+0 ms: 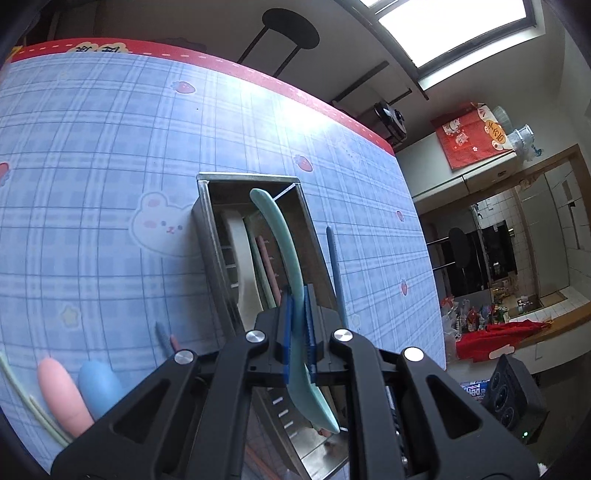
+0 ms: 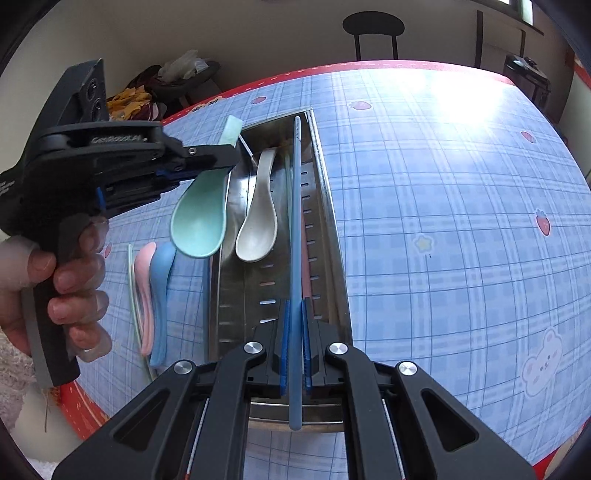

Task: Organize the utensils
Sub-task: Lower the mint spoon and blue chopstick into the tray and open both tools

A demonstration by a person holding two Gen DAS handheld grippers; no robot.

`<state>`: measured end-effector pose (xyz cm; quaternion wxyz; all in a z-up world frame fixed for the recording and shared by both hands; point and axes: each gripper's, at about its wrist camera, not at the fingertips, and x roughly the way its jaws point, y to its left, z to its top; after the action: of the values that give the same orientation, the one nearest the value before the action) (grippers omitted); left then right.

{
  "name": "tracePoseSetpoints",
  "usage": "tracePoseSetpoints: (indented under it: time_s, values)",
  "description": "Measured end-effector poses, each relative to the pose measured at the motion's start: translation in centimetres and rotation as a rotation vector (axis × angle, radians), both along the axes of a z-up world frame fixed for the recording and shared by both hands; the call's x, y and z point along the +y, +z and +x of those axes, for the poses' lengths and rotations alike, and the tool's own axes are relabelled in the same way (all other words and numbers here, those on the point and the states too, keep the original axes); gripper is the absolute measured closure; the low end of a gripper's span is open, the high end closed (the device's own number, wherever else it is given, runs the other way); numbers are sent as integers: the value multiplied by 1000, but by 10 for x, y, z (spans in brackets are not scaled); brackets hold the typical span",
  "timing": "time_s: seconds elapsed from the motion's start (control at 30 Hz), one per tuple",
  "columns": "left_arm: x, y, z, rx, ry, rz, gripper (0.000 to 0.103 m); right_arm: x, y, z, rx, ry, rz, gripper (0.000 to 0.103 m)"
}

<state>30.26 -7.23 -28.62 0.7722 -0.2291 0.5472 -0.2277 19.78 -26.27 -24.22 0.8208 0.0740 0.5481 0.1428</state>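
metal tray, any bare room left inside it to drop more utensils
Free: the metal tray's slotted near floor, below the white spoon. Crowded: its far end, and the cloth left of it, where the pink spoon and blue spoon lie.

A black stool [image 2: 373, 24] stands beyond the blue plaid tablecloth [image 2: 461, 221].

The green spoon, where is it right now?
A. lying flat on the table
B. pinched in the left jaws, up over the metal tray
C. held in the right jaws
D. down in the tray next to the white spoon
B: the green spoon is pinched by its handle in the left gripper, hanging above the tray, while the white spoon lies inside.
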Motion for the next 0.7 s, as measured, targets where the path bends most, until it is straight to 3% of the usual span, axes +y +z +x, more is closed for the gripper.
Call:
tracePoseSetpoints:
  time_s: [0.37,0.7]
  values:
    - [-28,-15,23,12,-38,95,92,13,-15,19,26,-2,-12,97]
    - [-27,-28,22,39,-37,121,93,18,-20,28,30,5,-17,96]
